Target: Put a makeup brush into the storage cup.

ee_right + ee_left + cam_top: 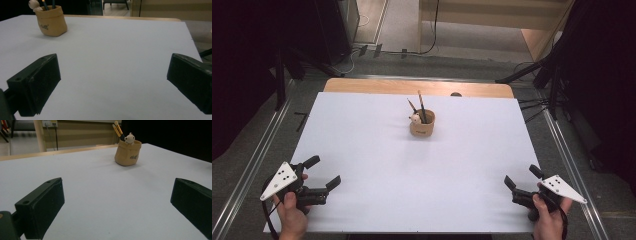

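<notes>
A tan sack-shaped pen holder [422, 124] stands upright near the middle of the white table top [372, 165], a little toward the far side. Two pencils [421, 106] and a small pale bear figure [415, 118] stick out of it. In the left gripper view the holder [128, 153] is far ahead to the right; in the right gripper view the same holder [51, 21] is far ahead to the left. My left gripper [323, 172] rests open at the near left corner. My right gripper [523, 177] rests open at the near right corner. Both hold nothing.
A wooden strip [417, 87] borders the table's far edge, with a small dark knob [456, 94] on it. Metal rails [257, 155] run along both sides of the table. Dark stands and cables [547, 80] sit on the floor beyond the far right corner.
</notes>
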`<state>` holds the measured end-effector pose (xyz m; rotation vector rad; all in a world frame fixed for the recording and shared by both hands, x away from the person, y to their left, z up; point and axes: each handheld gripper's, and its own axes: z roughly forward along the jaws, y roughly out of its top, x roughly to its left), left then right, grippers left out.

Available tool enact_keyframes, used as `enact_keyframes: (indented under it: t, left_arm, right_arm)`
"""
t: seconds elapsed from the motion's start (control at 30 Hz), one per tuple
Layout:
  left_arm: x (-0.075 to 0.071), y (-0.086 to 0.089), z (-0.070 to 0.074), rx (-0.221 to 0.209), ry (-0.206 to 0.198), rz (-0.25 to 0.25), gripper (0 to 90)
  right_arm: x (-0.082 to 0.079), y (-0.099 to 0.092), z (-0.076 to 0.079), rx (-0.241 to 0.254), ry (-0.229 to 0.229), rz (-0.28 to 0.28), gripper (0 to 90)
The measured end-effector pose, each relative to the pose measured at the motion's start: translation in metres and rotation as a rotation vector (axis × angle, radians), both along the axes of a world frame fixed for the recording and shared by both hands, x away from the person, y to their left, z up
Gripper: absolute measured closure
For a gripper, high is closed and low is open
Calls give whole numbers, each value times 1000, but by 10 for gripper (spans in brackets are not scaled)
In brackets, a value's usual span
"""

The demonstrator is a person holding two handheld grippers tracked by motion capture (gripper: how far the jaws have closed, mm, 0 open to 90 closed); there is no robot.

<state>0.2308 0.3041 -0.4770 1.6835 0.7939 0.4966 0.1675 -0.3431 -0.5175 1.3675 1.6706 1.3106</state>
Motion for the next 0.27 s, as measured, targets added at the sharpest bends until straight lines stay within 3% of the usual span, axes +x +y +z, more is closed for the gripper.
enact_keyframes:
  t: [0.27]
  left_arm:
    - [1, -3, 1, 0, -5, -9, 0]
  right_arm:
    - [-4, -6, 0, 12, 8, -37, 0]
